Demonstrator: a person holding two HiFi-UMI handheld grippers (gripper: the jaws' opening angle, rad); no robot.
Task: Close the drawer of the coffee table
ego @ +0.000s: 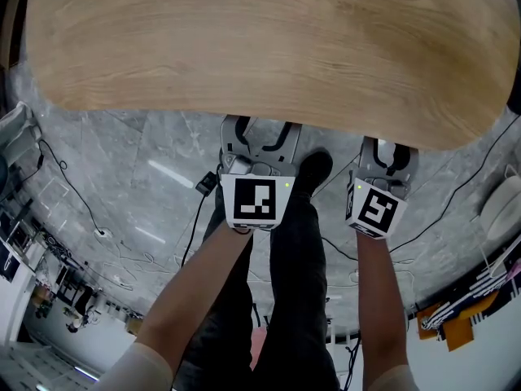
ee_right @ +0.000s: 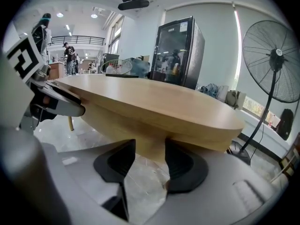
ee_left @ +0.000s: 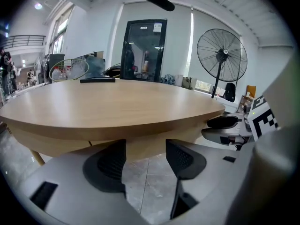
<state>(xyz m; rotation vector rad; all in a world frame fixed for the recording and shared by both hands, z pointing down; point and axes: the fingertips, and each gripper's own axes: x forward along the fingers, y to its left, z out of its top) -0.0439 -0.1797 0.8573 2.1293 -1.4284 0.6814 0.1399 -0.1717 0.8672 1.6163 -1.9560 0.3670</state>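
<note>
Gaping empty, left gripper [ee_left: 146, 144] and right gripper [ee_right: 150, 142] jaws, coffee table [ego: 269, 47] drawer front [ee_right: 140, 128] seemingly just ahead.

**Claw tips lost under the top**

In the head view the wooden surface [ego: 260, 47] runs off the picture's top edge. Its near rim covers the tips of the left claw [ego: 259, 130] and the right claw [ego: 389, 150]. In the gripper views, I cannot tell whether the pale front [ee_left: 140, 146] beneath the top is the drawer.
</note>
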